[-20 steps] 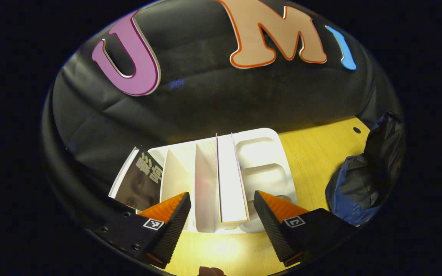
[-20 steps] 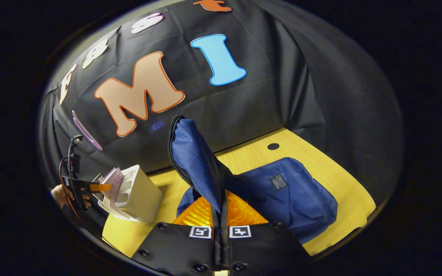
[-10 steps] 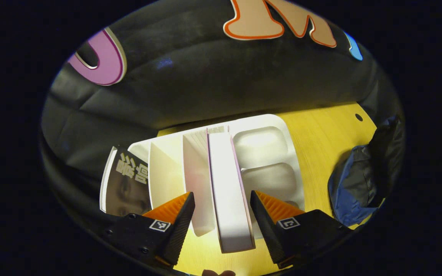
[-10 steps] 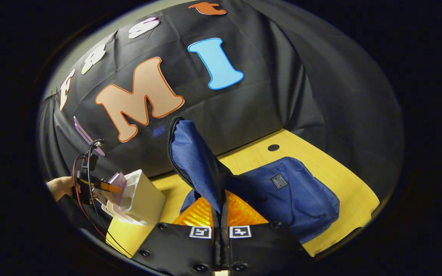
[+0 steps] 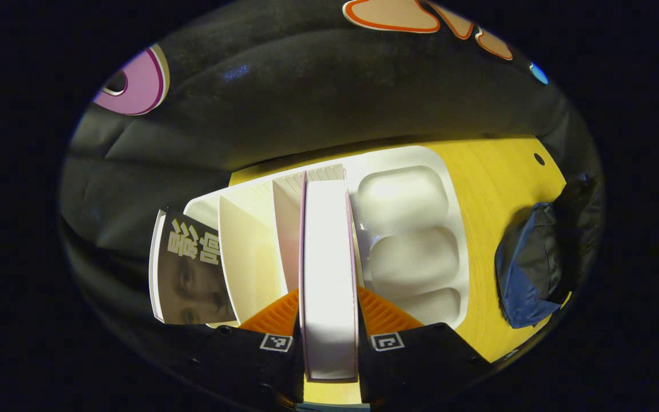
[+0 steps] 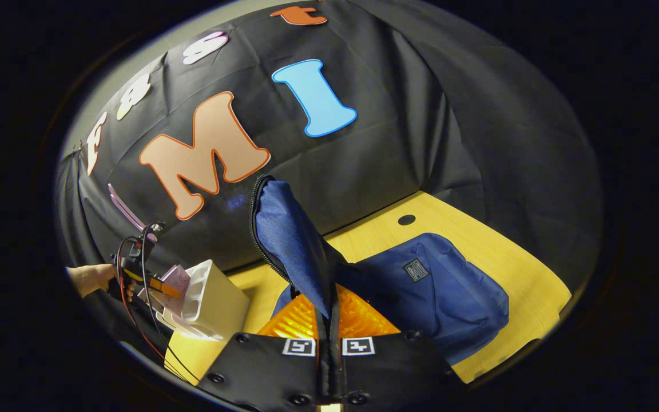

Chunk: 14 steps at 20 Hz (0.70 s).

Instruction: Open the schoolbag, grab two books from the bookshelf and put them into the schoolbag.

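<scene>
In the left gripper view a white book with a purple cover (image 5: 328, 269) stands upright in the white bookshelf (image 5: 409, 200), and my left gripper (image 5: 328, 312) is shut on it, one finger on each side. A second book (image 5: 192, 274) with a dark cover leans at the shelf's left end. The blue schoolbag (image 6: 432, 292) lies on the yellow table; my right gripper (image 6: 328, 320) is shut on its flap (image 6: 289, 234) and holds it lifted upright, zipper edge showing. The schoolbag (image 5: 535, 269) also sits at the right in the left gripper view.
The yellow table (image 6: 495, 252) has a small dark hole (image 6: 406, 219) near the back. In the right gripper view the bookshelf (image 6: 209, 297) stands left of the bag, with a hand (image 6: 92, 277) and the left gripper (image 6: 158, 281) at it. Black cloth walls close the back.
My left gripper moved forward over the white book and closed from open onto it. My right gripper kept holding the bag flap up, nearly still.
</scene>
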Available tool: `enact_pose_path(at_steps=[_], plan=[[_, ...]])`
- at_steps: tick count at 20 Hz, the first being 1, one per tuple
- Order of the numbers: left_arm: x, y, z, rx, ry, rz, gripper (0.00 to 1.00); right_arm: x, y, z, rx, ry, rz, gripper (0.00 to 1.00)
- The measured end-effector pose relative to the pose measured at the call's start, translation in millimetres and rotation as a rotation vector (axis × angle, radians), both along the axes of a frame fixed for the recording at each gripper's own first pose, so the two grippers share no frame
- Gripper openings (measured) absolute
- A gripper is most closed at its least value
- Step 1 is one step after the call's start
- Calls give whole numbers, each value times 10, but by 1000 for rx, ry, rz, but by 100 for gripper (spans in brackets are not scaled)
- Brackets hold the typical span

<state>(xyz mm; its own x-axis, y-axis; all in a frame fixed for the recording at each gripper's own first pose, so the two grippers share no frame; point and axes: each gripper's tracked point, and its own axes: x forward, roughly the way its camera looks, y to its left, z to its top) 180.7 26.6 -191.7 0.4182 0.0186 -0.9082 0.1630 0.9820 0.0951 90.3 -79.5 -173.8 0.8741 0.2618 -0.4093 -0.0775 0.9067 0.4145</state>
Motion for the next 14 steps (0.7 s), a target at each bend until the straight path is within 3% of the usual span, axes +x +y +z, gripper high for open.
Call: enact_pose_path(at_steps=[8, 14], plan=[[-55, 261, 376, -109, -45, 33, 30, 2, 8, 0, -2, 5, 7, 3], [-155, 509, 766, -225, -99, 64, 33, 17, 18, 8, -11, 5, 7, 2]])
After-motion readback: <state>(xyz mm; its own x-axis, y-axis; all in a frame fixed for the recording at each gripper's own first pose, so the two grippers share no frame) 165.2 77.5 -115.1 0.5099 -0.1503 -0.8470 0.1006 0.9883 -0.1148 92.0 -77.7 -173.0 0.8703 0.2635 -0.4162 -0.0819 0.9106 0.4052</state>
